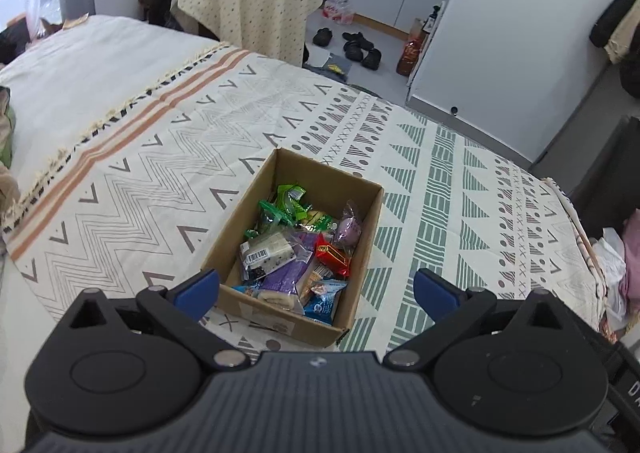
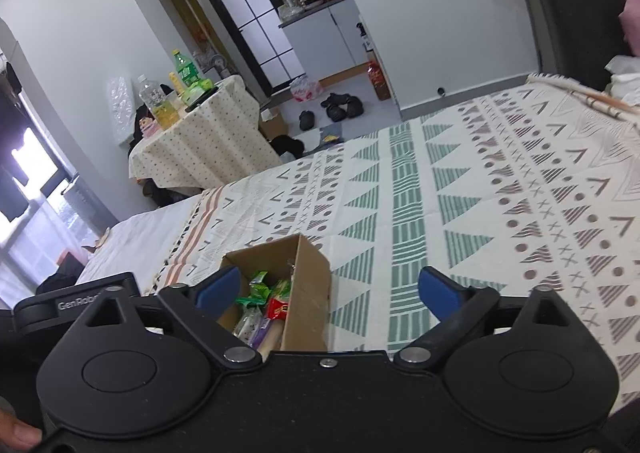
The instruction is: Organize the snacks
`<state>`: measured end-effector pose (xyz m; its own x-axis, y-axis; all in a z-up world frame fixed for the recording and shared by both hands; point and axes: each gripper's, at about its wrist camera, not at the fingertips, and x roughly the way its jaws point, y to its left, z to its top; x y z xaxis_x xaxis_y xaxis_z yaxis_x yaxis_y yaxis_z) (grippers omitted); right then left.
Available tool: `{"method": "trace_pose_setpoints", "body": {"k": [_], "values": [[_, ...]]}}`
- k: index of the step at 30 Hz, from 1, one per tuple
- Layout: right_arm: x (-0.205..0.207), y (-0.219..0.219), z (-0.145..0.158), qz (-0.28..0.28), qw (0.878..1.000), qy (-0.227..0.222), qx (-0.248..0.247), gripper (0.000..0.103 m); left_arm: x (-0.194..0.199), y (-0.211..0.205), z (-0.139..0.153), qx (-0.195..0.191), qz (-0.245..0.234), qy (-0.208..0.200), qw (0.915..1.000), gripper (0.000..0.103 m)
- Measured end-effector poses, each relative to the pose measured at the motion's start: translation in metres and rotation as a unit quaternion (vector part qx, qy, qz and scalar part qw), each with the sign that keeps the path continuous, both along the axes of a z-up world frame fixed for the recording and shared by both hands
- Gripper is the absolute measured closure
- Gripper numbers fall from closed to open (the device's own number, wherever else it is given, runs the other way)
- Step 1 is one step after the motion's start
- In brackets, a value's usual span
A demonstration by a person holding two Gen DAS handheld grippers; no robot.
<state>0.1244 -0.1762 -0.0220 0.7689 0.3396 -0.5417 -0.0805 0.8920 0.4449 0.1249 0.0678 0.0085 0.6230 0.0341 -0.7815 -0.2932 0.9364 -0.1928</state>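
The cardboard box sits on the patterned bedspread, filled with wrapped snacks. Above its near end hangs the left gripper, blue fingers spread wide with nothing between them. Right of the box, the right gripper also has its fingers spread and grips nothing.

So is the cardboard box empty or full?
Partly full: the open box holds a loose pile of wrapped snacks, with its far end bare.
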Motion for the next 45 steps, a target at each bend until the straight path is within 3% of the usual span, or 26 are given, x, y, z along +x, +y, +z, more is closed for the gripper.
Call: {"method": "trace_pose_setpoints", "body": {"k": [12, 18, 29, 34, 45], "values": [[-0.033, -0.005, 0.019, -0.003, 1.0, -0.007, -0.028, 0.0, -0.037, -0.004, 0.023, 0.005, -0.053, -0.037, 0.9979, 0.0], [-0.051, -0.004, 0.028, -0.005, 0.998, -0.007, -0.066, 0.0, -0.053, -0.003, 0.031, 0.004, -0.079, -0.054, 0.9954, 0.0], [-0.085, -0.014, 0.046, -0.022, 0.996, -0.015, -0.083, 0.0, -0.081, 0.001, 0.053, 0.015, -0.135, -0.063, 0.9887, 0.0], [-0.101, -0.019, 0.058, -0.031, 0.997, -0.024, -0.072, 0.0, -0.095, 0.0, 0.062, 0.035, -0.143, -0.069, 0.9867, 0.0], [-0.126, -0.005, 0.065, -0.021, 0.993, -0.031, -0.11, 0.0, -0.12, 0.005, 0.065, 0.085, -0.15, -0.068, 0.9827, 0.0]]}}
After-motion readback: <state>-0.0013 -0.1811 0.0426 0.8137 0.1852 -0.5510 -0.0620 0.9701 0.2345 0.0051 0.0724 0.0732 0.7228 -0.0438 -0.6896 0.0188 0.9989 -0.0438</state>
